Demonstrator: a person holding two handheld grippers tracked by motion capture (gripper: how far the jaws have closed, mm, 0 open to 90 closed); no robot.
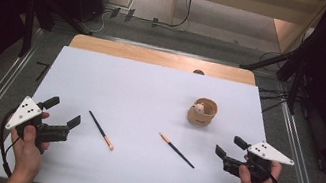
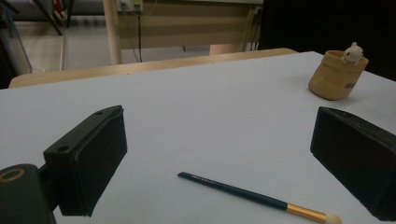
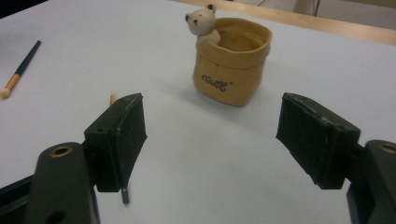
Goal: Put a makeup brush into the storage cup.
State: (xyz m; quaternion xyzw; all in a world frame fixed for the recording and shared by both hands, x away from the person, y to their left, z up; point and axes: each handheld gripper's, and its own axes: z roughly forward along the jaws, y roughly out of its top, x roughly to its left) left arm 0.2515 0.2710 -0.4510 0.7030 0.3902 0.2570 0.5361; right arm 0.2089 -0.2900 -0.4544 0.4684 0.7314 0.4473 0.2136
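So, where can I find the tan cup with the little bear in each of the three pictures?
High view: the tan cup stands right of centre on the white table, beyond the right hand-held gripper.
Left gripper view: upper right, near the table's far edge.
Right gripper view: top centre, beyond the open jaws.
Shared landmark: the wooden table edge behind the cup.

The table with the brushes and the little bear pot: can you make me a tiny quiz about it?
1. How many brushes lie on the table?
2. True or false: the bear peeks over the rim of the pot.
3. Which gripper is nearer the pot: A left gripper, B right gripper?

Key: 1. Two, the left brush and the right brush. 2. True. 3. B.
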